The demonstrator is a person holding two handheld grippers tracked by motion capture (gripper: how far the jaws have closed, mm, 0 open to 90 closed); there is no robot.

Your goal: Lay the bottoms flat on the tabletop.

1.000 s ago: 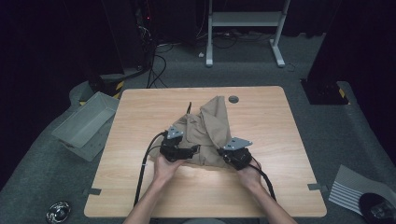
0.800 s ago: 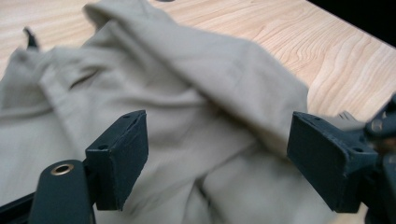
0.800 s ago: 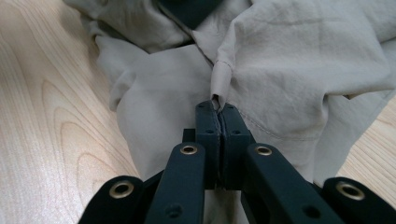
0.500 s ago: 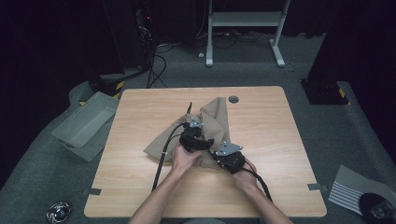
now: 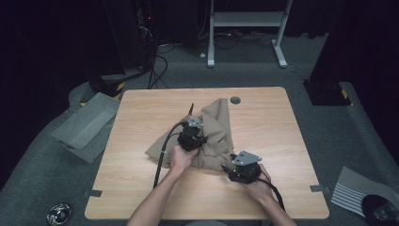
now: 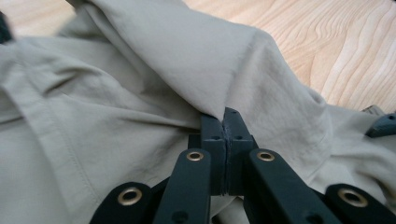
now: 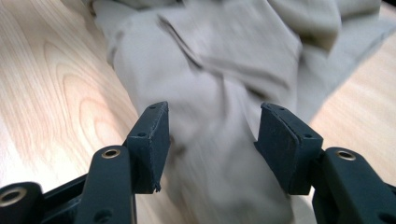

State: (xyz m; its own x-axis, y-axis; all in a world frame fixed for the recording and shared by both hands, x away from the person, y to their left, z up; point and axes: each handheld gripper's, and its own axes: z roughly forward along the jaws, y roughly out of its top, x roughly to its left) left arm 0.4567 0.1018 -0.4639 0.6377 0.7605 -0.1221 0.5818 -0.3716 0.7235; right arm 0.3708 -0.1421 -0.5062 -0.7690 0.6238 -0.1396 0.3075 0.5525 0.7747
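Pinching a fold of tan cloth [image 6: 140, 93], left gripper [image 6: 225, 114] may lose it if tugged; right gripper [image 7: 210, 135], just opened, straddles cloth ungripped.

In my right gripper view the tan cloth [image 7: 219, 154] between my jaws blurs, its weave unreadable and its far folds cropped.

Lab: dark curtains, cables [image 5: 162, 63], rig stand [image 5: 247, 21]

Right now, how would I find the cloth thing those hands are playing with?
Look at the wooden table. In its middle lies a crumpled beige garment, between two black tongs. It is the one soft, wrinkly thing there; the left tongs pinch a fold of it.
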